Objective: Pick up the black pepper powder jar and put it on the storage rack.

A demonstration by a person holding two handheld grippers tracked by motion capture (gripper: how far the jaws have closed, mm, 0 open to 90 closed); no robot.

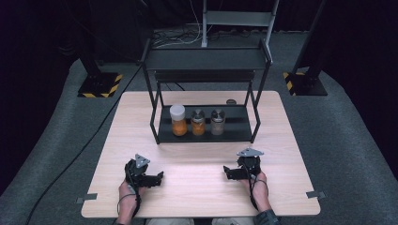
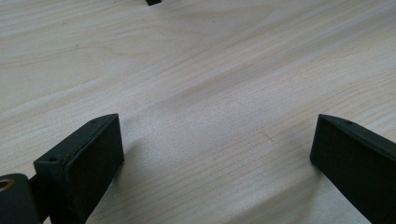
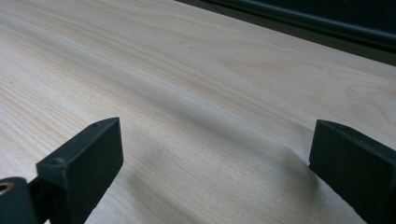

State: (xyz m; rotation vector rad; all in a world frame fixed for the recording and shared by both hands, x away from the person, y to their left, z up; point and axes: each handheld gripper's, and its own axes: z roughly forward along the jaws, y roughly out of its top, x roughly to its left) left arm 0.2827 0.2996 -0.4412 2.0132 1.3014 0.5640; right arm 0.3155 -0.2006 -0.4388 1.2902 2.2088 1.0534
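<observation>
A black two-tier rack (image 1: 206, 60) stands at the back middle of the pale wooden table (image 1: 197, 197). Its lower shelf holds three jars in a row: a taller white-lidded one with orange contents (image 1: 178, 120), an orange one with a metal lid (image 1: 198, 122) and a beige one with a metal lid (image 1: 217, 122). My left gripper (image 1: 158, 177) lies low over the table at the front left, jaws pointing right and open (image 2: 215, 140) over bare wood. At the front right my right gripper (image 1: 227, 172) points left, also open (image 3: 215, 144) with nothing between its jaws.
A small dark round object (image 1: 231, 101) lies on the table behind the rack's right leg. Two stand bases with yellow-black stripes (image 1: 98, 85) (image 1: 302, 83) sit on the grey carpet behind the table. A black cable (image 1: 75, 157) runs across the floor at the left.
</observation>
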